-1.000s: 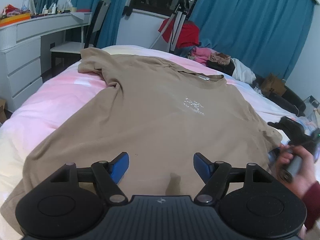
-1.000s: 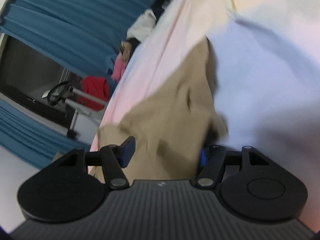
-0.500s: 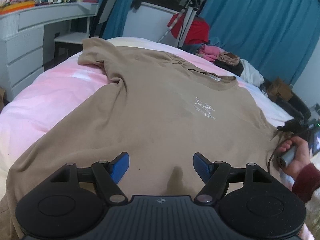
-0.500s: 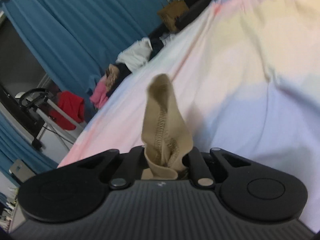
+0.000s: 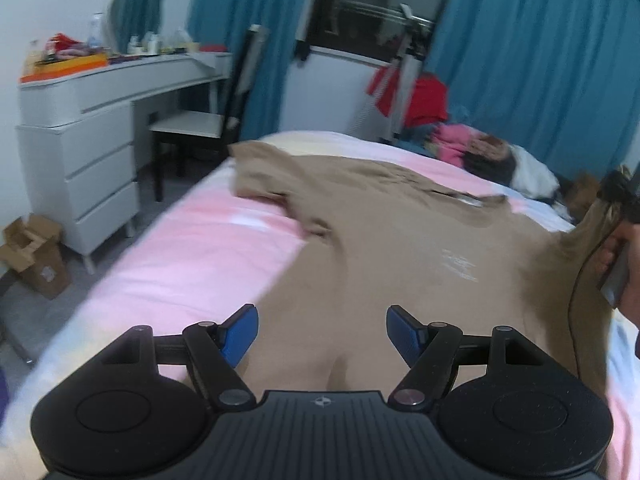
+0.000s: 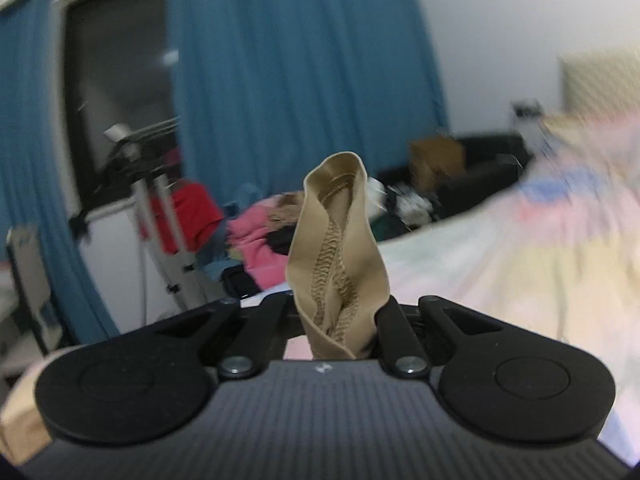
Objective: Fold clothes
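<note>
A tan T-shirt (image 5: 384, 240) lies spread on the pink bed (image 5: 208, 248), chest print up, collar toward the far end. My left gripper (image 5: 322, 334) hovers open over the shirt's near hem, blue pads apart, nothing between them. My right gripper (image 6: 338, 320) is shut on a bunched tan sleeve (image 6: 340, 256) whose stitched seam sticks up past the fingers. In the left wrist view that sleeve (image 5: 580, 248) rises off the bed at the right, lifted by a hand (image 5: 618, 256) holding the right gripper's handle.
A white dresser (image 5: 88, 152) and a dark chair (image 5: 208, 120) stand left of the bed. A pile of pink and red clothes (image 5: 460, 140) lies beyond the far end, before blue curtains (image 5: 540, 60). A cardboard box (image 5: 36, 252) sits on the floor.
The right gripper went from open beside the sleeve to shut on it, then lifted it off the bed. The left gripper rose and tilted up, staying open.
</note>
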Tool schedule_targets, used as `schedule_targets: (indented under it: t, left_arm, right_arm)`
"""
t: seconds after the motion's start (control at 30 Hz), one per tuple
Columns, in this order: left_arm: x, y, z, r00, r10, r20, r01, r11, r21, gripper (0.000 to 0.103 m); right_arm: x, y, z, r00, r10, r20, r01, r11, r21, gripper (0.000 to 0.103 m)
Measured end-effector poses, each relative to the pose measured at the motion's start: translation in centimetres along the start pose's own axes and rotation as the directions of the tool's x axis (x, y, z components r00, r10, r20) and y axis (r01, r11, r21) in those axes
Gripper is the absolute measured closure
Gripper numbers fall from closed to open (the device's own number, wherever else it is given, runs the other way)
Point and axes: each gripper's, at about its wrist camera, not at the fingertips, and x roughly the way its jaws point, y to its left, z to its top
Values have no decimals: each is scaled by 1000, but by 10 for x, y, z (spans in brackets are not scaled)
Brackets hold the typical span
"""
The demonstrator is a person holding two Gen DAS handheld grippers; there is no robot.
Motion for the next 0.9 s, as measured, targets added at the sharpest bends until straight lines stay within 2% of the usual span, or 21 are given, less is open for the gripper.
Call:
schedule_targets:
  t: [0.07,0.17,0.27,0.33,0.43,0.47,0.5,0.53,0.57,0.6,0.7,0.8,0.9]
  left_arm:
    - [2,15,3,1000,25,-6,-25,999,-35,30]
    - [10,36,5,999,43,-27,-45,995,-90,30]
    - [22,48,2,996,67,-55,-72,993,-97,30]
    - [32,52,-3,994,79,-79,-87,992,-93,30]
    - [48,52,-6,991,81,-105,-91,991,-95,30]
    - [53,51,-7,991,81,-110,-91,991,-95,30]
    - [57,51,-7,990,80,-116,-91,991,-95,30]
    - [62,49,-7,990,80,-120,-92,991,-94,30]
    - [66,47,-7,989,82,-121,-93,992,-88,30]
    - [69,44,-7,989,83,-122,-93,992,-83,30]
    - [72,35,-8,989,84,-121,-91,994,-62,30]
    - [69,25,-9,991,81,-106,-84,996,-33,30]
    - [56,16,-11,994,64,-84,-66,998,-13,30]
  right_arm:
    - [-3,45,-10,999,45,4,-44,995,-90,95]
    - [0,109,-39,993,105,-45,-113,969,-222,94]
    - [9,155,-77,985,123,-121,-155,942,-297,94]
    - [16,170,-99,977,124,-173,-175,932,-317,93]
    - [28,175,-119,947,154,-280,-237,927,-291,91]
    - [32,177,-125,935,164,-315,-257,925,-281,87]
    - [32,176,-128,925,177,-335,-274,924,-268,69]
    - [27,173,-124,921,197,-336,-289,924,-252,44]
    - [21,170,-121,916,216,-337,-304,923,-236,36]
    - [16,167,-118,911,235,-338,-319,922,-219,33]
    - [-1,157,-106,895,290,-338,-362,916,-173,33]
    - [-46,134,-79,879,347,-326,-403,907,-122,34]
    - [-95,95,-69,873,372,-314,-418,904,-92,33]
